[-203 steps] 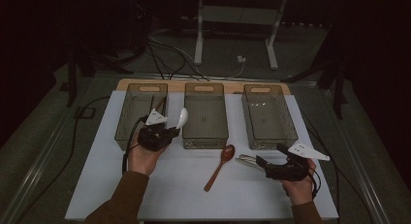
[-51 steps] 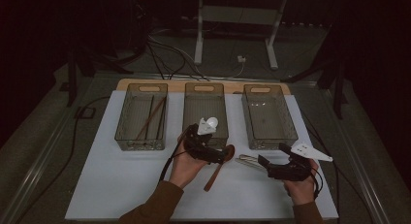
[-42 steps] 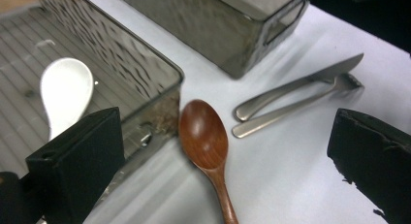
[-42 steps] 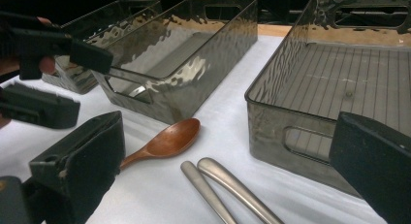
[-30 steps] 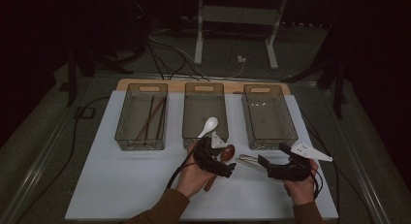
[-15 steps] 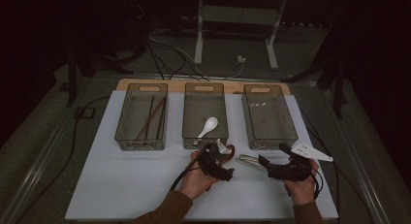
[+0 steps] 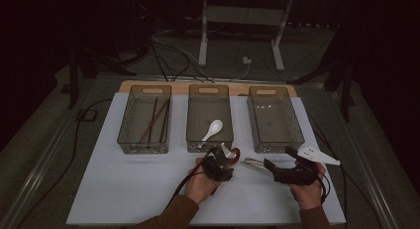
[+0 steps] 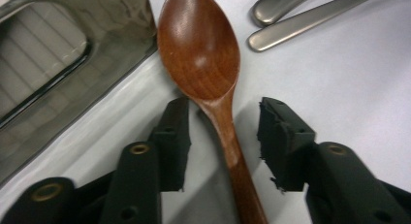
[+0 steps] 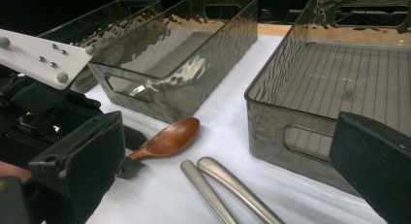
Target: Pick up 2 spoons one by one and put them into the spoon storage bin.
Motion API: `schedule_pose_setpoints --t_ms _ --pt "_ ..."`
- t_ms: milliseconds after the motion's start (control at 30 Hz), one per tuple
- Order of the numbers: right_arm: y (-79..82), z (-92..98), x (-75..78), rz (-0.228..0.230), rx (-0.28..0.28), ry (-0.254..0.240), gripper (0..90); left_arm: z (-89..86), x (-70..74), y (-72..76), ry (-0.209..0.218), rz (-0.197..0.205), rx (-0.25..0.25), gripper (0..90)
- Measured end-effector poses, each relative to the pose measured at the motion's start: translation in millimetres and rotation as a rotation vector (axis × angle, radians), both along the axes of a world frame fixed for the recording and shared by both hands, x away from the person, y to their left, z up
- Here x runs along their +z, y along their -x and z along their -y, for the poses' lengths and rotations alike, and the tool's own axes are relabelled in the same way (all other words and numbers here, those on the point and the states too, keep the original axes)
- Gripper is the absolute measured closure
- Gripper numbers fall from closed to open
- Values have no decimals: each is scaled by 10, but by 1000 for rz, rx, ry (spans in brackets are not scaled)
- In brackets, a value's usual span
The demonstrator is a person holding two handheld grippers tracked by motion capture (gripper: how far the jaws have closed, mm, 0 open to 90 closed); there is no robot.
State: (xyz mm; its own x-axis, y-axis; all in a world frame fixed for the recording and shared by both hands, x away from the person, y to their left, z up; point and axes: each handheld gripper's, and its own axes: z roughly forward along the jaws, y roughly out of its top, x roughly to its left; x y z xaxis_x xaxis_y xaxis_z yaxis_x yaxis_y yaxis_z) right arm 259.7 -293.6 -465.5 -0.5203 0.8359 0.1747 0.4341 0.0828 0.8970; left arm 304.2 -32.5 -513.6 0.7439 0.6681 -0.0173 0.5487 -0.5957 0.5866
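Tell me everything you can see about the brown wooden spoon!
The wooden spoon is reddish-brown, smooth and glossy, with an oval bowl facing up and a slim handle. It lies flat on the white table cover, beside the middle bin. The left gripper straddles its neck, jaws just closing, pads apparently not yet touching.

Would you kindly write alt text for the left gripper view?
A wooden spoon lies on a white table, its handle between the left claw's open jaws, which have just been closing. A bin stands left; two metal handles lie upper right.
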Motion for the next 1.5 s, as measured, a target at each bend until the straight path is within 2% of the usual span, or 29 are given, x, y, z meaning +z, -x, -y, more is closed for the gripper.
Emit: schedule_pose_setpoints --t_ms 300,500,867,1500 --pt "2 1 3 2 -1 -1 0 -62 8 7 -7 1 8 751" --pt "2 -1 0 0 0 -1 0 -110 18 13 -21 1 -4 810" --pt "-2 -8 -5 -3 3 0 0 -154 31 36 -34 7 -27 836" --pt "-5 -15 -17 -5 5 1 0 -213 145 85 32 21 -45 839"
